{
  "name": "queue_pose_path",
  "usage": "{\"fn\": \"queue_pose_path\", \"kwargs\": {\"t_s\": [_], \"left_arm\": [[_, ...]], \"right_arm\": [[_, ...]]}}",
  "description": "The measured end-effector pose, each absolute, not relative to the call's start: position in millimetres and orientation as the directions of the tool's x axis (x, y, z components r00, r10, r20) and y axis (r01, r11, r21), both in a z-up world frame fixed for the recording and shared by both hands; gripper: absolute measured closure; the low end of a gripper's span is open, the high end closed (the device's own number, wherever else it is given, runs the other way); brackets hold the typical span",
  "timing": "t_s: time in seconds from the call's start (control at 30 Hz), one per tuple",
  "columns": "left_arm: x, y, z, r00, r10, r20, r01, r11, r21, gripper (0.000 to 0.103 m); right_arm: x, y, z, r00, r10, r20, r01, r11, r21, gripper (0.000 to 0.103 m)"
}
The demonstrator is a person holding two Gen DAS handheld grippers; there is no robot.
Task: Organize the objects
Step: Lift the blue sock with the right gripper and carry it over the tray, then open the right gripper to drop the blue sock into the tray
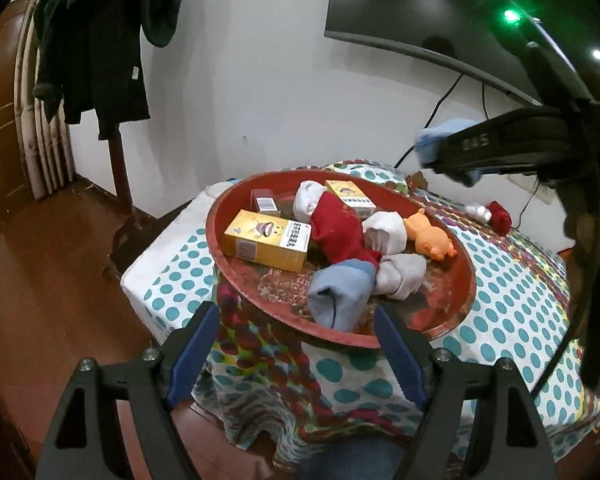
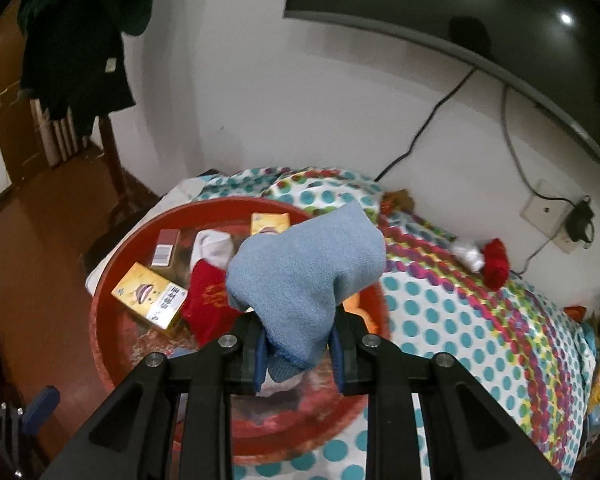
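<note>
Right wrist view: right gripper (image 2: 299, 354) clenches a light-blue terry sock (image 2: 308, 276) above the round red tray (image 2: 112, 344); left gripper (image 1: 300, 354) hangs released at the tray's near rim.

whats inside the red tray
The red tray holds two yellow boxes, a small dark red box, a red sock, white socks, a blue sock and an orange toy. Anything under the socks is covered.

2 yellow boxes (image 1: 266, 245), 1 orange toy (image 1: 430, 239).
</note>
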State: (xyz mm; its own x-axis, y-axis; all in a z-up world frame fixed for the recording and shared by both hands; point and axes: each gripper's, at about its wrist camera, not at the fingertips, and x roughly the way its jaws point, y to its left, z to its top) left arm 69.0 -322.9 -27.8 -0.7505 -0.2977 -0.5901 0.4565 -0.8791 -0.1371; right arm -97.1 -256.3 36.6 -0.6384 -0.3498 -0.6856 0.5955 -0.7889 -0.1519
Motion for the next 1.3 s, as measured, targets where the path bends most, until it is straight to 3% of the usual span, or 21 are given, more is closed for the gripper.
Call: {"fn": "queue_pose_path", "kwargs": {"t_s": [0.4, 0.7, 1.3], "left_arm": [[55.1, -329.7, -40.8, -0.741, -0.267, -0.616, 0.440, -0.886, -0.146, 0.022], [52.6, -344.5, -49.1, -0.730, -0.241, -0.639, 0.455, -0.870, -0.192, 0.022], [51.8, -334.3, -45.7, -0.733, -0.241, -0.636, 0.436, -0.884, -0.167, 0.022]], "right_arm": [[-152.4, -252.4, -4.9, -0.606, -0.271, -0.748, 0.548, -0.824, -0.145, 0.080], [-126.5, -221.3, -39.4, -0.512, -0.336, -0.791, 0.570, -0.822, -0.019, 0.079], [-133.5, -247.4, -61.8, -0.511, -0.265, -0.817, 0.556, -0.828, -0.079, 0.079]]}}
